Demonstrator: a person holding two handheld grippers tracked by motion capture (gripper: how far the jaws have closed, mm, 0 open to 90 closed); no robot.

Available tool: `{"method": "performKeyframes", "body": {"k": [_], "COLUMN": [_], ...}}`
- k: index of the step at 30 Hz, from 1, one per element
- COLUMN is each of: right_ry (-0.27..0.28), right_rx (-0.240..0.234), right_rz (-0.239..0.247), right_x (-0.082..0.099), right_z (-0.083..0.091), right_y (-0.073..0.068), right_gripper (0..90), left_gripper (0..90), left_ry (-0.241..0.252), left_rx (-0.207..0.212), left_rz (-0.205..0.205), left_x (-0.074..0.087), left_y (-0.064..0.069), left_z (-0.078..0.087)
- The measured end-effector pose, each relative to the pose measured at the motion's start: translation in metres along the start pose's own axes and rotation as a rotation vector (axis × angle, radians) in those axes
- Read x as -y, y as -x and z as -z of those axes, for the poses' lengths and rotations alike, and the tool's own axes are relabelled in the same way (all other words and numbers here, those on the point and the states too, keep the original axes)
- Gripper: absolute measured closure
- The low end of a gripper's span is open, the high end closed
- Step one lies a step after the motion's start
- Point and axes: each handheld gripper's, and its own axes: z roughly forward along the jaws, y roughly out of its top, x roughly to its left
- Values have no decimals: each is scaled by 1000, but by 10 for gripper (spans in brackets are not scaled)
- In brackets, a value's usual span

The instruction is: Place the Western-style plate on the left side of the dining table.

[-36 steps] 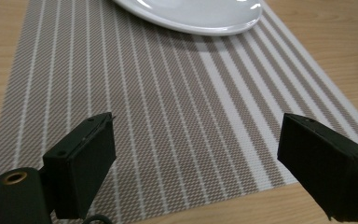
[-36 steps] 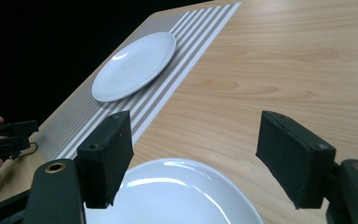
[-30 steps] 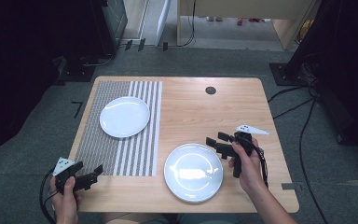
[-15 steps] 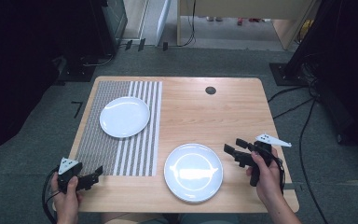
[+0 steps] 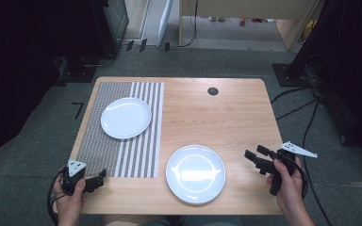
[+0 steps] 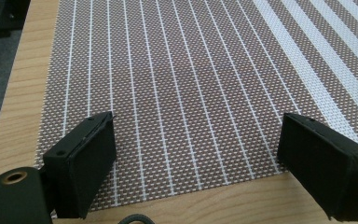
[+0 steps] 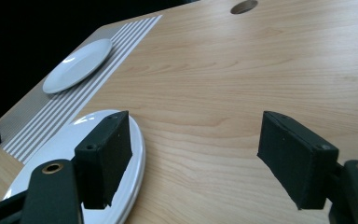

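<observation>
1. Step in hand, as I judge it: the right gripper sits just to the right of the near white plate, apart from it, with its jaws wide and nothing between them. It looks like either a release just finished or an approach to that plate's rim.
2. The near white plate lies on the bare wood of the table, just to the right of the striped placemat, not touching it. In the right gripper view its rim passes behind one jaw without contact.
3. A second white plate rests on the placemat's far half.
4. The left gripper hovers at the placemat's near left corner, jaws spread and empty over the weave.
5. Next move, if the near plate is to go onto the placemat: bring the open right jaws level with its thin rim, close on the edge, then lift without tilting.
6. No brand, label or writing is legible anywhere.
</observation>
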Motion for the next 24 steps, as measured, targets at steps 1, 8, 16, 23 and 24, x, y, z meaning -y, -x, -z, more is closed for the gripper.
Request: {"method": "performKeyframes", "body": {"k": [1,8,16,23,24], "right_ry": [4,27,33,30,24], "right_rx": [7,65,130,188,202], "right_rz": [-1,-10,-24,-31,-25], "right_x": [1,6,18,31,33], "right_z": [3,23,45,60,61], "right_y": [2,19,39,54,56], "right_gripper": [257,256,255,255,254], "left_gripper": [115,115,115,115,115], "left_ry": [0,-1,-1,-1,-1], "left_rx": [0,-1,0,0,0], "left_rz": [0,-1,-1,-1,-1], "left_x": [0,0,0,0,0], "left_y": [0,0,0,0,0], "left_z": [0,0,0,0,0]}}
